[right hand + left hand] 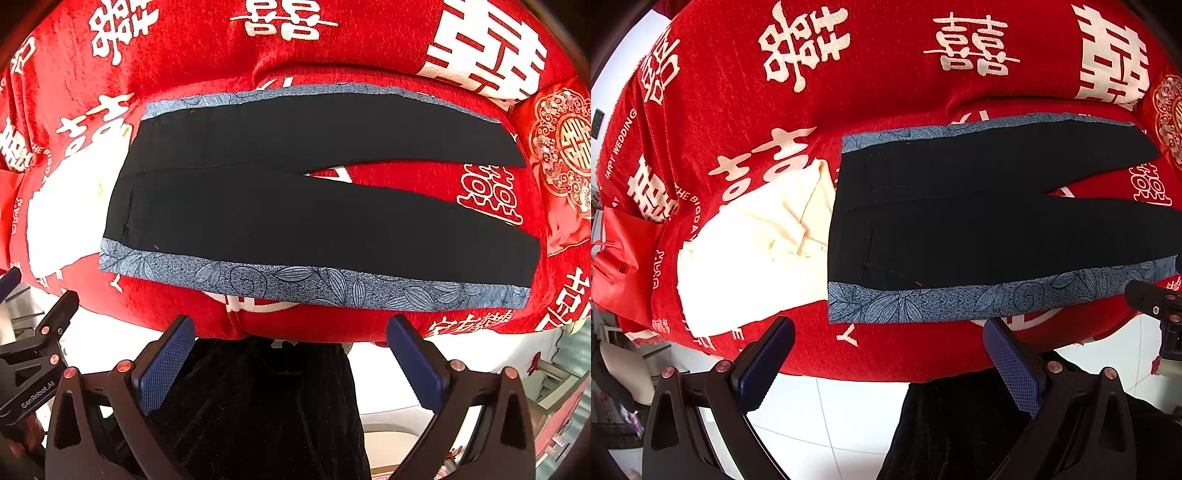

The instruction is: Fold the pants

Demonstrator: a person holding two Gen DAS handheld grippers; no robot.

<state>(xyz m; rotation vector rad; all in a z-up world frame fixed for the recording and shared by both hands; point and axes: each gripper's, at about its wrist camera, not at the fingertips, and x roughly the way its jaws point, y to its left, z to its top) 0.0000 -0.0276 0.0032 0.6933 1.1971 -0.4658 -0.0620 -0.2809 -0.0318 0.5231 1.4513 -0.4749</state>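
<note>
Black pants [979, 214] with blue leaf-patterned side stripes lie flat on the red bed cover, waistband to the left, both legs spread apart to the right. They also show in the right wrist view [295, 206]. My left gripper [886, 354] is open and empty, hovering just off the bed's near edge below the near stripe. My right gripper [291, 350] is open and empty, also off the near edge, below the near leg's stripe [295, 280].
A cream-white garment [753, 251] lies left of the waistband, partly under it. The red bed cover [886, 92] has white characters. A red pillow [561, 155] sits at the far right. A red bag [624, 266] stands at the left. White tiled floor [849, 417] lies below.
</note>
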